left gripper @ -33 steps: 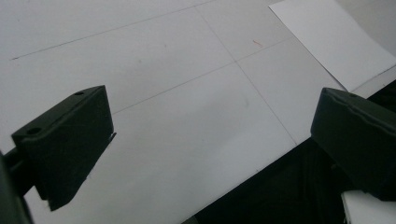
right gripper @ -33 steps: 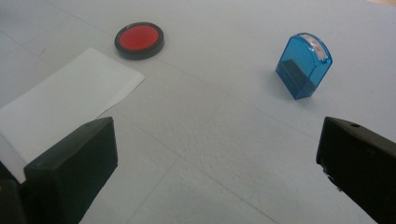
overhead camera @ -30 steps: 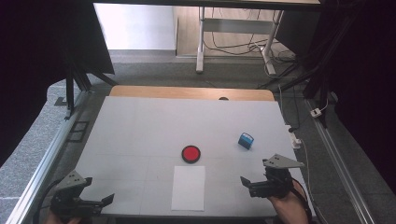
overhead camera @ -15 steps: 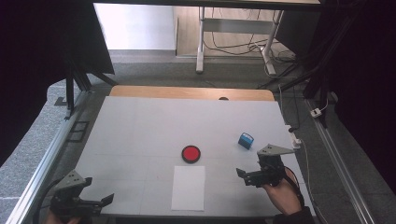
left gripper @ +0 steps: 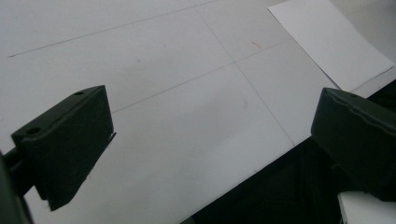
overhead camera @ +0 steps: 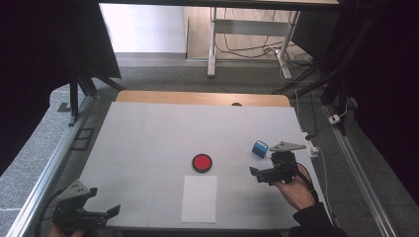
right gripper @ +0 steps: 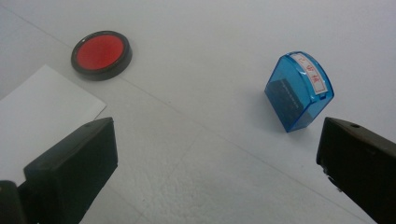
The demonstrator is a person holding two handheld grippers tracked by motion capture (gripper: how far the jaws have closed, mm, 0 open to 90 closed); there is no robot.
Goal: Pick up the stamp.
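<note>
Overhead, the right gripper (overhead camera: pixel 260 174) hovers wide open, holding nothing, just beside the blue stamp (overhead camera: pixel 259 148).

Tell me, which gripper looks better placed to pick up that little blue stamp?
The right gripper, probably: it hovers open close beside the blue stamp. The left gripper sits at the table's far near-left corner.

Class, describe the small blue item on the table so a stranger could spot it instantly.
Start at the white table, then its right side near the right claw. The blue stamp stands there: clear blue plastic, domed and labelled, unlike the flat red pad and white paper.
</note>
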